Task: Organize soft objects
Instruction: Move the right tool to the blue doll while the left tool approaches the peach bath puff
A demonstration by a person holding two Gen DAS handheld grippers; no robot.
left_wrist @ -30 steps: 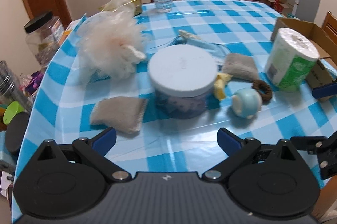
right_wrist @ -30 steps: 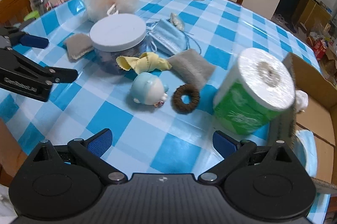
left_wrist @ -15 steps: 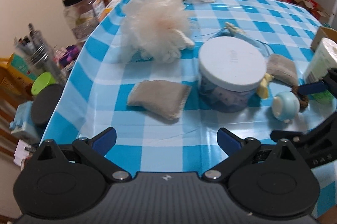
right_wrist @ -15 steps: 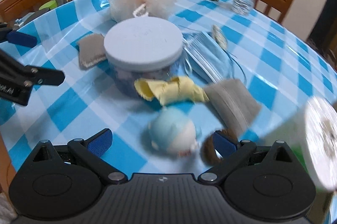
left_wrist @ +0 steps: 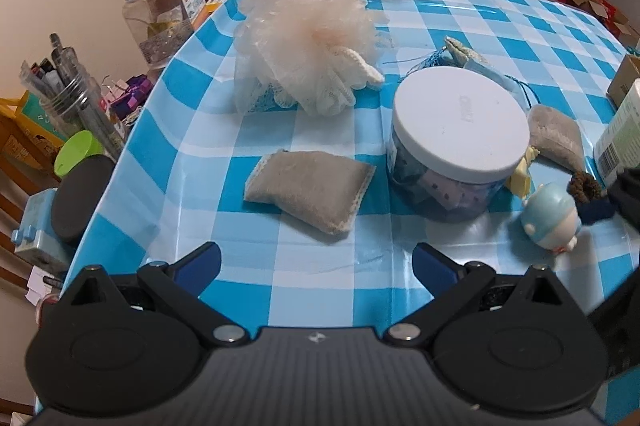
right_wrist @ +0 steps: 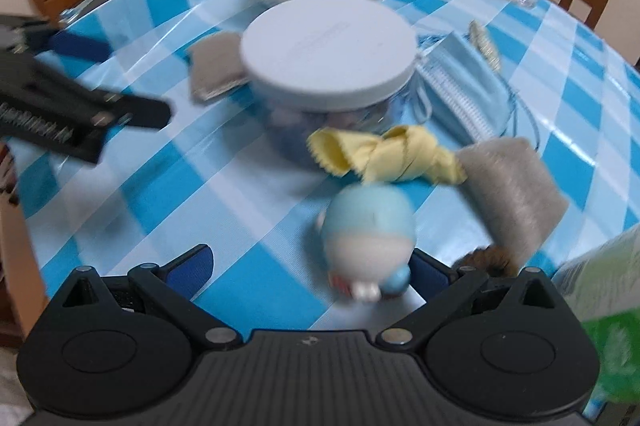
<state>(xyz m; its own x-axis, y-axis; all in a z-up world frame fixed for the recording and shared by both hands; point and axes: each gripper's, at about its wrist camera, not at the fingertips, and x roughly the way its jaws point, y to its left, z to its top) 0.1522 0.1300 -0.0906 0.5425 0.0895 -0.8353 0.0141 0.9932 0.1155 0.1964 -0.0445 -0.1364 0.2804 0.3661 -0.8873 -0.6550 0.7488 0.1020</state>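
Position decides the coming move: the small blue toy (right_wrist: pixel 370 226) lies just ahead of the right gripper (right_wrist: pixel 308 266), slightly right of its midline and close to the right fingertip, its head pointing away toward the lidded jar (right_wrist: pixel 328 41). The right gripper's jaws stand wide apart, released and holding nothing; the view is blurred, so contact with the toy cannot be told. The left gripper (left_wrist: pixel 318 260) is likewise spread and empty, facing the grey pouch (left_wrist: pixel 310 187), which lies flat on the bench (left_wrist: pixel 248 298) a little ahead with its long axis running left to right, just left of the jar. The right gripper looks nearer to the toy, the left to the pouch.
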